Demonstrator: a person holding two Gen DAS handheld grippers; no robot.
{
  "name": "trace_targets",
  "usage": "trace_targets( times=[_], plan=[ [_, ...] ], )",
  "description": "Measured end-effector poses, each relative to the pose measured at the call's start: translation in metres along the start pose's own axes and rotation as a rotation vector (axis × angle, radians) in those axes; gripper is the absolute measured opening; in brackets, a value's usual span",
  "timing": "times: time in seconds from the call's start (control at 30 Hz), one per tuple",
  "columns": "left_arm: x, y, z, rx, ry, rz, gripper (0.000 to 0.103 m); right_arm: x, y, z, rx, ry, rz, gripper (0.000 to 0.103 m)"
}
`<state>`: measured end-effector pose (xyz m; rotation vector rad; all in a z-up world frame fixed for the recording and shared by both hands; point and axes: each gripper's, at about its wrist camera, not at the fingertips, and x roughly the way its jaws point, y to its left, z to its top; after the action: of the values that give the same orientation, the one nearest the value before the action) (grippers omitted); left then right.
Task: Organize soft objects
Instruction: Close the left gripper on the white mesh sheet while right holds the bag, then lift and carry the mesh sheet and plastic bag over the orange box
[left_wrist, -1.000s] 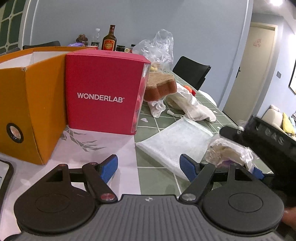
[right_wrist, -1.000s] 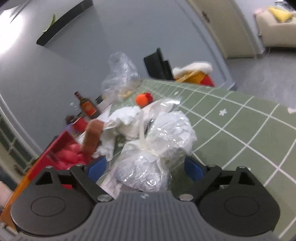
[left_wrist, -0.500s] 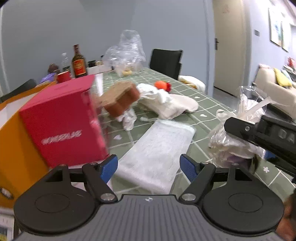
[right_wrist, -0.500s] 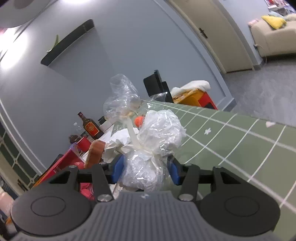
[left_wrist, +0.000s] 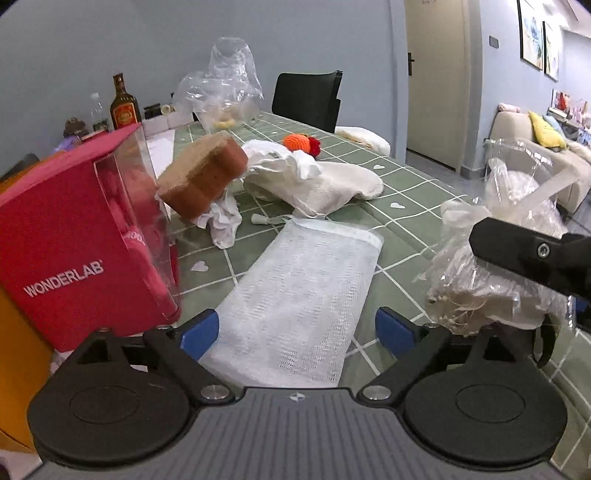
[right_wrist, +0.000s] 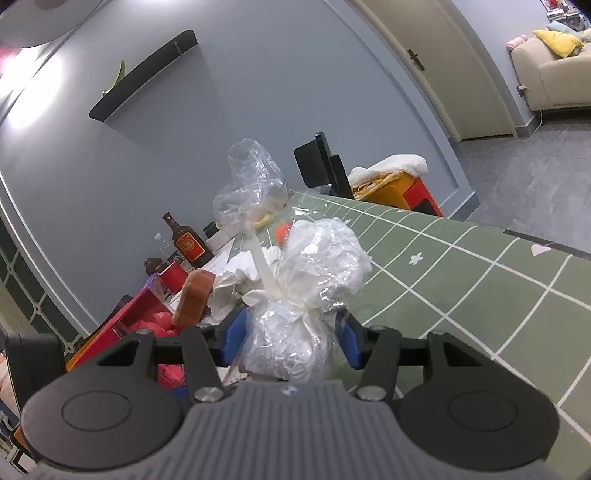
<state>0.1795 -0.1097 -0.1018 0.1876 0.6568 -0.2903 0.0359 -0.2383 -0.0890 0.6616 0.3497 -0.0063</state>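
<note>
L gripper (left_wrist: 297, 326): jaws wide and opening, nothing between the blue pads; white mesh pouch (left_wrist: 299, 295) lies flat on the table right under/ahead of it, pads not touching it. R gripper (right_wrist: 290, 338): jaws narrow, opening slightly, blue pads pressed on both sides of a tied plastic bundle (right_wrist: 303, 295), held up off the table; in L view same bundle sits at far right w/ the R gripper's black arm across it.

Around, going outward:
- Red WONDERLAB box (left_wrist: 74, 251), stiff card w/ clear plastic side panel, just left of mesh pouch; pink stuff inside, can't tell what.
- Orange box (left_wrist: 18, 350) behind/left of red one, mostly cut off.
- Brown sponge block (left_wrist: 205, 177), rough, rounded edges, tilted, leaning by the red box top corner, sitting on crumpled white cloth (left_wrist: 223, 221).
- White fabric bag (left_wrist: 317, 184), soft, slumped, past the pouch; small white plug-like bit near it.
- Orange knitted toy (left_wrist: 297, 142) w/ red part, behind the fabric bag.
- Big clear plastic bag (left_wrist: 225, 92), puffed up, yellow items inside, far end.
- Brown glass bottle (left_wrist: 125, 105), red label, upright at back left w/ small jars.
- Black chair (left_wrist: 308, 99) at table's far side.

Table (left_wrist: 424, 199): green cloth, white grid, heart marks.

Bundle: crinkly clear film over white filling, knotted w/ cream ribbon, lumpy two-lobe shape. Pouch: open-weave net, rectangular, hemmed edge.
</note>
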Motion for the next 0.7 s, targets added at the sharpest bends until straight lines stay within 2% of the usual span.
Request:
trace_targets(
  times=[0.07, 0.17, 0.23, 0.27, 0.3, 0.33, 0.4, 0.43, 0.5, 0.57, 0.7],
  plan=[
    [0.003, 0.009, 0.000, -0.056, 0.016, -0.042, 0.103, 0.001, -0.003, 0.000, 0.014, 0.006, 0.002, 0.055],
    [0.002, 0.009, 0.000, -0.045, 0.018, -0.040, 0.103, 0.003, -0.004, 0.001, 0.020, 0.016, 0.010, 0.055],
    [-0.002, 0.008, -0.001, -0.050, 0.011, -0.041, 0.096, 0.005, -0.004, 0.002, 0.021, 0.023, 0.021, 0.055],
    [-0.004, 0.007, -0.001, -0.052, 0.003, -0.036, 0.084, 0.006, -0.004, 0.002, 0.020, 0.026, 0.024, 0.055],
    [-0.007, 0.005, -0.002, -0.049, -0.005, -0.037, 0.066, 0.006, -0.004, 0.002, 0.020, 0.027, 0.024, 0.055],
    [-0.009, 0.004, -0.003, -0.041, -0.011, -0.041, 0.059, 0.006, -0.003, 0.002, 0.020, 0.027, 0.022, 0.055],
    [-0.013, 0.001, -0.003, -0.024, -0.015, -0.046, 0.031, 0.006, -0.004, 0.002, 0.018, 0.028, 0.023, 0.055],
    [-0.013, -0.001, -0.003, -0.018, -0.015, -0.040, 0.028, 0.006, -0.004, 0.002, 0.017, 0.029, 0.023, 0.055],
    [-0.014, -0.005, -0.004, -0.014, -0.018, 0.016, 0.007, 0.007, -0.004, 0.002, 0.015, 0.028, 0.019, 0.055],
    [-0.014, -0.010, -0.006, 0.008, -0.025, 0.072, 0.004, 0.008, -0.004, 0.002, 0.013, 0.035, 0.014, 0.055],
    [-0.015, -0.003, -0.006, -0.026, -0.033, 0.066, 0.002, 0.008, -0.004, 0.003, 0.017, 0.034, 0.020, 0.055]
  ],
)
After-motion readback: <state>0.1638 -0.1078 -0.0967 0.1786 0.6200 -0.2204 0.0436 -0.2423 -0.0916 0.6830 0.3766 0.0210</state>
